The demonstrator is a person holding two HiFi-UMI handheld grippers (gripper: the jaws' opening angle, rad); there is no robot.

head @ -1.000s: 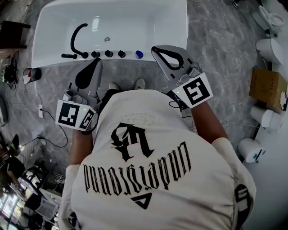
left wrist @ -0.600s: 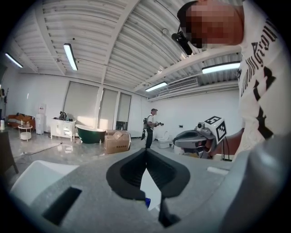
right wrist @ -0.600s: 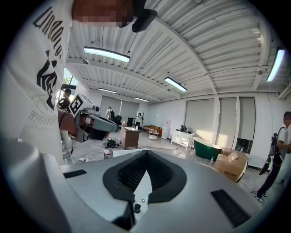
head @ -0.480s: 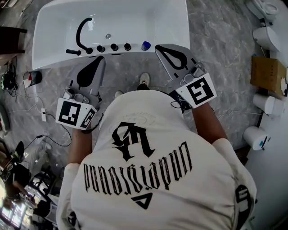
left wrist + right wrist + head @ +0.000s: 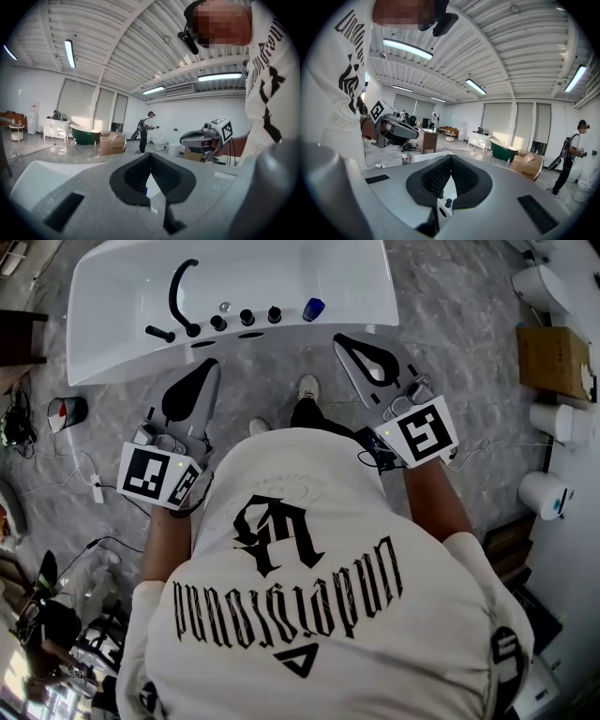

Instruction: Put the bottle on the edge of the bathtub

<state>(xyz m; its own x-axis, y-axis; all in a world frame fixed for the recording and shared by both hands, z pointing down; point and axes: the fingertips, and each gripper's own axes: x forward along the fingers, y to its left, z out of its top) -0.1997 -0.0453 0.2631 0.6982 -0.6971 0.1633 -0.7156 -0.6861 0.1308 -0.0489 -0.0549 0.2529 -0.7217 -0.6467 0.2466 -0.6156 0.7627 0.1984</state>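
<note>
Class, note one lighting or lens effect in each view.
Head view: the wide-angle lens bows the bathtub. Left gripper view: fisheye circle with dark corners; the ceiling strip light blooms. Right gripper view: same fisheye circle; the windows glare.

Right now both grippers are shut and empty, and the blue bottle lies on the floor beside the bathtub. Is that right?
No. The blue bottle is not on the floor: the head view shows it on the bathtub's rim, just right of the black knobs. The rest holds: the left gripper and right gripper are both shut and empty.
</note>
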